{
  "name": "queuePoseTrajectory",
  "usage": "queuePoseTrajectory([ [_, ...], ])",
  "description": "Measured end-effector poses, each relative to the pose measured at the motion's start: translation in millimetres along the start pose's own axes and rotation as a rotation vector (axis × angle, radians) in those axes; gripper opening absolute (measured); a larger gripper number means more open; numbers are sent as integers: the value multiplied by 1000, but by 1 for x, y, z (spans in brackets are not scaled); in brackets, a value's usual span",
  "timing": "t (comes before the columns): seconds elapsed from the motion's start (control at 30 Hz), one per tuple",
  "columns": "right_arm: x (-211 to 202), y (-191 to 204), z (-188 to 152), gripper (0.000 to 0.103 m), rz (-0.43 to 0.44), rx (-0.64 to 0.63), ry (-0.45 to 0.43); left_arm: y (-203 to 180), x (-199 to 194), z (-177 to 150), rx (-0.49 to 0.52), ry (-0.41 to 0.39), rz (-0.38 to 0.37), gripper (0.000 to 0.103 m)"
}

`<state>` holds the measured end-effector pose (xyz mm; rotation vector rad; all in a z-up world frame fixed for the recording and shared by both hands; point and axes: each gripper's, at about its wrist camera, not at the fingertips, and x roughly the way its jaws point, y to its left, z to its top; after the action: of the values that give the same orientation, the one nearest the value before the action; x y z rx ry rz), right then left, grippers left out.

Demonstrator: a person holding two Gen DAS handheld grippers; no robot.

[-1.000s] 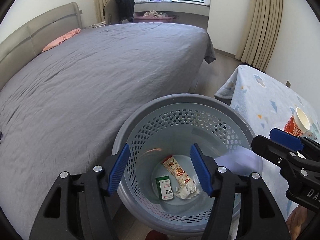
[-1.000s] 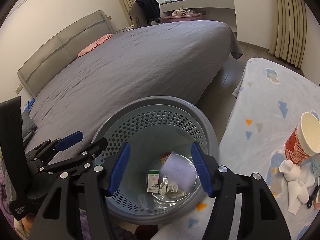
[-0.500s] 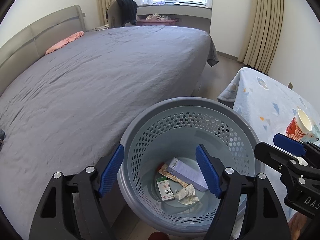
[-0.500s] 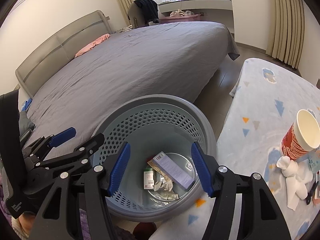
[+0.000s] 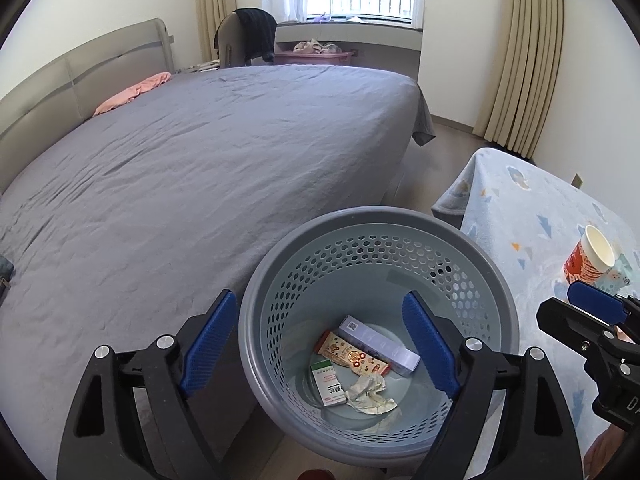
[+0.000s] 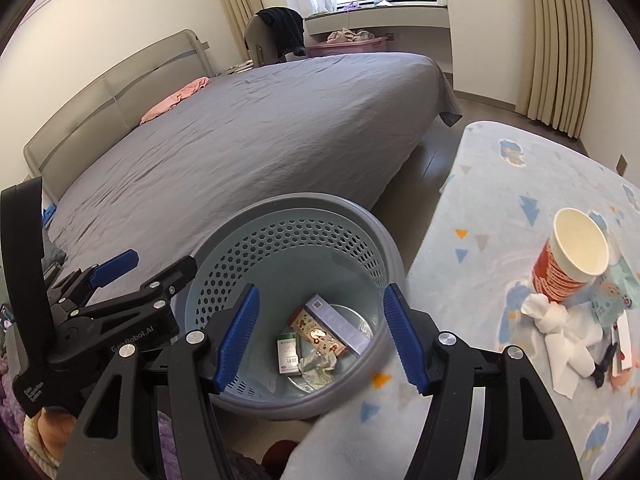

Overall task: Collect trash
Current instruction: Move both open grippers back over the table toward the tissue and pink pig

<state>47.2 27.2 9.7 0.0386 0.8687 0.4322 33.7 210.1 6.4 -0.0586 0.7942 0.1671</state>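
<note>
Over the round grey perforated plastic basket (image 5: 372, 240), the left gripper (image 5: 320, 344) is opening, empty; a long pale box (image 5: 378, 344) lies inside. The right gripper (image 6: 320, 338), apart and empty, is nearer the red paper cup (image 6: 568, 260) and crumpled white tissue (image 6: 560, 332) on the table's right edge.

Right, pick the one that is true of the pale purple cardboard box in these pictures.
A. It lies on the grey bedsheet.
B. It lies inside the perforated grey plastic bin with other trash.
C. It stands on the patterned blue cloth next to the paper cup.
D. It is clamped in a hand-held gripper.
B: the pale purple cardboard box lies on the bottom of the perforated grey plastic bin, against the orange snack wrapper.
</note>
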Motion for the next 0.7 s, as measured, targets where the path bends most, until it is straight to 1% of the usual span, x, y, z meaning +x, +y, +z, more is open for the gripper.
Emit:
queuePoseTrajectory([
  [0.2,-18,-13,-11,63,-34,28,-9,-7,-10,-2,20,-11,-29,83],
  [0.37,-36,-28,-23,63,-63,55,-19,-19,-20,-9,46,-9,-69,83],
  [0.7,-72,-73,-53,63,-130,129,-36,-59,-39,-24,98,0,-152,83],
])
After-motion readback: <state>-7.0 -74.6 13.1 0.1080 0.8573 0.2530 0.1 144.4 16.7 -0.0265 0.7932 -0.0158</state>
